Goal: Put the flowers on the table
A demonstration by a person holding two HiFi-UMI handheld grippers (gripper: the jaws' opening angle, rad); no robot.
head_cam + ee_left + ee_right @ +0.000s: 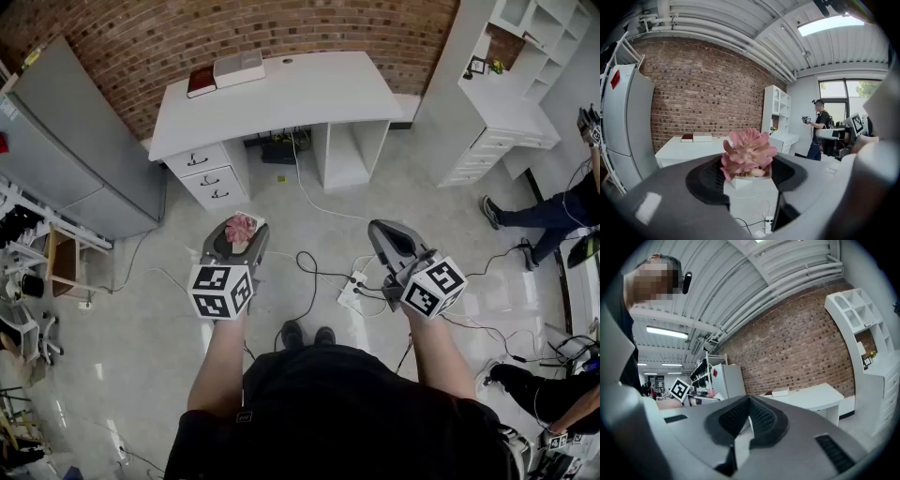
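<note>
A pink flower in a small white square pot hangs in the air between the black pads of my left gripper, which is shut on the pot with its jaws standing wide. The left gripper view has the flower filling the middle between the pads. The white table stands ahead against the brick wall, and also shows far off as the table and the table. My right gripper is held beside the left one, shut with nothing in it; its pads meet at the tip.
Two books lie on the table's far left corner. A grey fridge stands at the left and a white shelf unit at the right. Cables and a power strip lie on the floor ahead. People stand at the right.
</note>
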